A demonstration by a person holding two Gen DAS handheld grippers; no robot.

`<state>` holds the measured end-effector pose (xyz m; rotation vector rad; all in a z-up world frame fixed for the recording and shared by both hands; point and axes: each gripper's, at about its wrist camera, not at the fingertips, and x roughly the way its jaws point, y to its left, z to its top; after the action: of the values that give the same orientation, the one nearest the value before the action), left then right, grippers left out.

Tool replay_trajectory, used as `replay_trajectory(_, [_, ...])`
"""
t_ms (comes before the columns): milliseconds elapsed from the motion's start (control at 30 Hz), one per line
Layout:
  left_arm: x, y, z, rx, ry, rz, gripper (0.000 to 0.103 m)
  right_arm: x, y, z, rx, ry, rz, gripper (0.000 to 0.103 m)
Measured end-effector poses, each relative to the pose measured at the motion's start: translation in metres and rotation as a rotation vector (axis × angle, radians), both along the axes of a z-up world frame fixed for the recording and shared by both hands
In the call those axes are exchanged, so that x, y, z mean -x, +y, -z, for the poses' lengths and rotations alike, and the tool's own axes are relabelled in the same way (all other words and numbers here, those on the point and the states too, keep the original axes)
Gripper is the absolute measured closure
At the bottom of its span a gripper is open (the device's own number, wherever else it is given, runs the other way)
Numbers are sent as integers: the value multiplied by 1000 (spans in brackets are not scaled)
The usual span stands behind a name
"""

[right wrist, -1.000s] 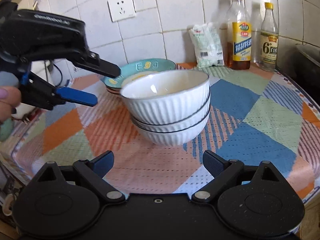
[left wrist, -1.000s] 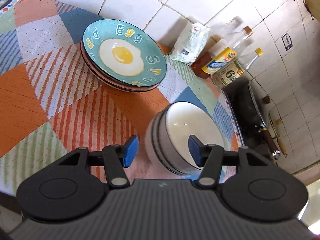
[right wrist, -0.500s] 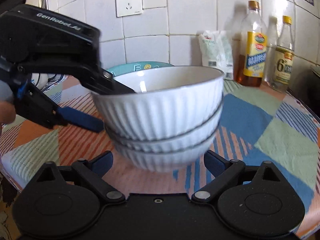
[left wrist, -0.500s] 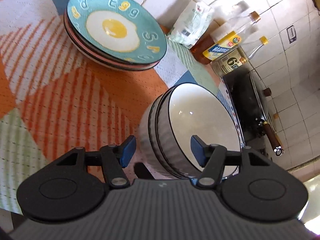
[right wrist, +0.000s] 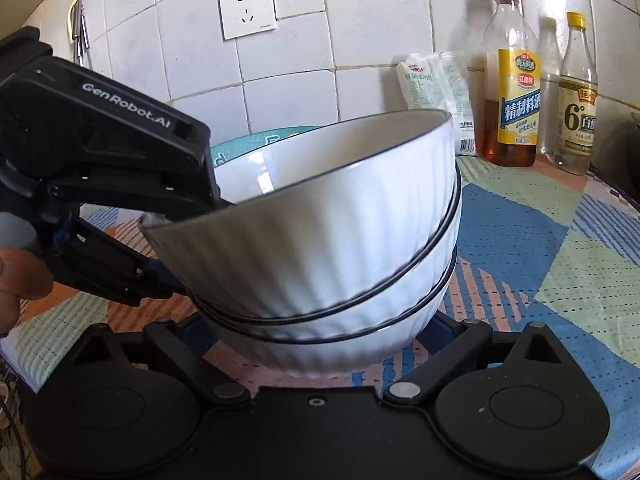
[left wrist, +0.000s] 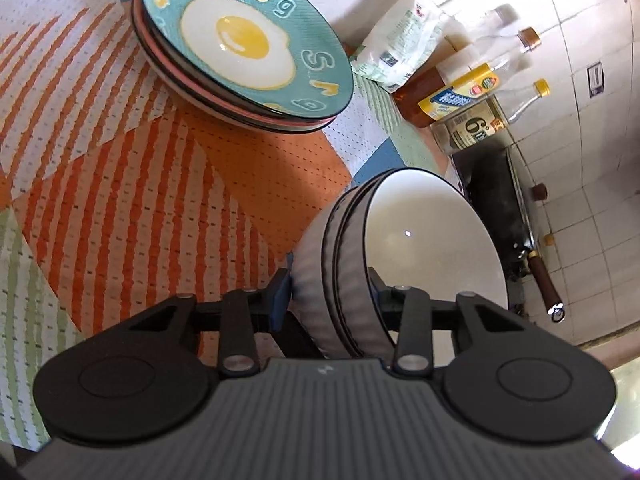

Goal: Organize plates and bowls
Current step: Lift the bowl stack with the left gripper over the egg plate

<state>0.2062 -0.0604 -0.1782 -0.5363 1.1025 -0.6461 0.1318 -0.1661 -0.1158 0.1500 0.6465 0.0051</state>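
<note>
Right gripper (right wrist: 320, 330) sits low at the near edge of the table, jaws spread wide w/ the base of the bowl stack (right wrist: 332, 248) between them; fingertips are hidden behind the lowest bowl, so can't tell if they touch it. The stack is three white ribbed bowls w/ dark rims, nested, standing on the patterned tablecloth (right wrist: 540, 248) near the table's front edge.

Left gripper (left wrist: 328, 292) comes in from the stack's left side and pinches the bowl wall: one finger inside the top bowl, the other outside against the ribs, jaws narrowed onto the stack (left wrist: 400, 248). In the right view the same tool (right wrist: 120, 168) reads "GenRobot.AI", a hand (right wrist: 20, 276) behind it. Top bowl looks tilted, its left rim raised where the finger goes in.

Beyond the bowls, toward the back edge, a plate stack (left wrist: 240, 52) w/ a teal fried-egg plate on top, apart from the bowls. At the back right by the tiled wall: a white packet (right wrist: 440, 92), an oil bottle (right wrist: 512, 92) and a vinegar bottle (right wrist: 576, 100) side by side. Wall socket (right wrist: 248, 8) above.
</note>
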Motion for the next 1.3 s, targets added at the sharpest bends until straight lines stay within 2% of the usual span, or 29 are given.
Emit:
replay_trajectory(100, [2, -9, -11, -85, -31, 47, 66, 4, 2, 0, 3, -3, 4, 4])
replay_trajectory(167, [5, -12, -16, -113, -48, 60, 66, 2, 2, 0, 4, -2, 5, 4])
replay_trajectory(267, [9, -11, -18, -126, -57, 75, 66, 5, 1, -2, -28, -6, 18, 4])
replay_trajectory(400, [15, -4, -25, -122, -77, 89, 66, 9, 6, -8, -10, -9, 6, 4])
replay_trajectory(767, [18, 24, -77, -117, -164, 58, 66, 6, 24, -48, 20, -87, -43, 4])
replay_trajectory(867, [14, 31, -88, -131, -195, 31, 66, -6, 29, -56, 21, -115, -61, 4])
replay_trajectory(1033, [-9, 47, -102, -115, -185, 0, 65, -33, 36, -69, 39, -130, -135, 4])
replay_trajectory(1300, [-59, 53, -110, -202, -217, -29, 65, -95, 44, -70, 13, -132, -193, 4])
